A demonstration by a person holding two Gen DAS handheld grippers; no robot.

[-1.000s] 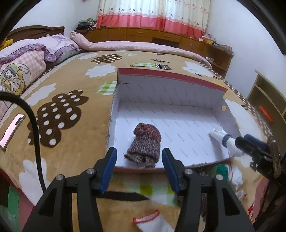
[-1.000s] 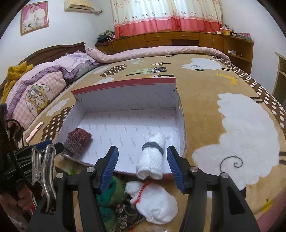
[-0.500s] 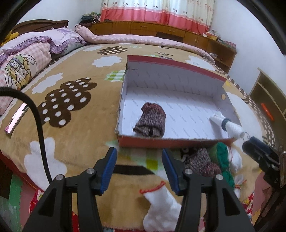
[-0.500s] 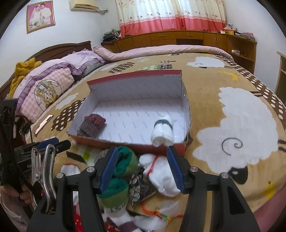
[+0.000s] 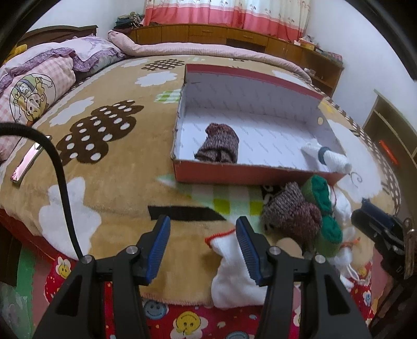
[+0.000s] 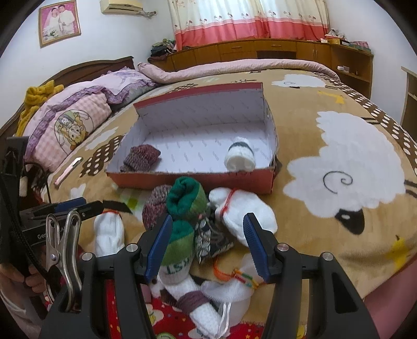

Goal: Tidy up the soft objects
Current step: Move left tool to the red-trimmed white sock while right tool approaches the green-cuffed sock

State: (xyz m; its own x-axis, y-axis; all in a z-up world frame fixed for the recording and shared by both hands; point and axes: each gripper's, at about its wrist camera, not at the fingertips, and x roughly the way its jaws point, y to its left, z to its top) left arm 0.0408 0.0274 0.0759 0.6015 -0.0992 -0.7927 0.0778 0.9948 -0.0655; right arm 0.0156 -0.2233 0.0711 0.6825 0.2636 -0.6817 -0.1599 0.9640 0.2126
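Both grippers pulled back from box (image 6: 198, 180) since earlier frame; left gripper (image 5: 203, 245), right gripper (image 6: 207, 245) spread, empty; sock pile (image 6: 187, 208) before box: light, squashy, pinch mid-roll

A cartoon-print pillow (image 6: 70, 127) (pink check) lies near the framed photo (image 6: 59, 22) wall

box (image 6: 194, 180): on bed (image 6: 325, 221), far | knit roll (image 6: 142, 157): in box, left | banded roll (image 6: 239, 157): in box, right | sock pile (image 6: 198, 221): near, before box
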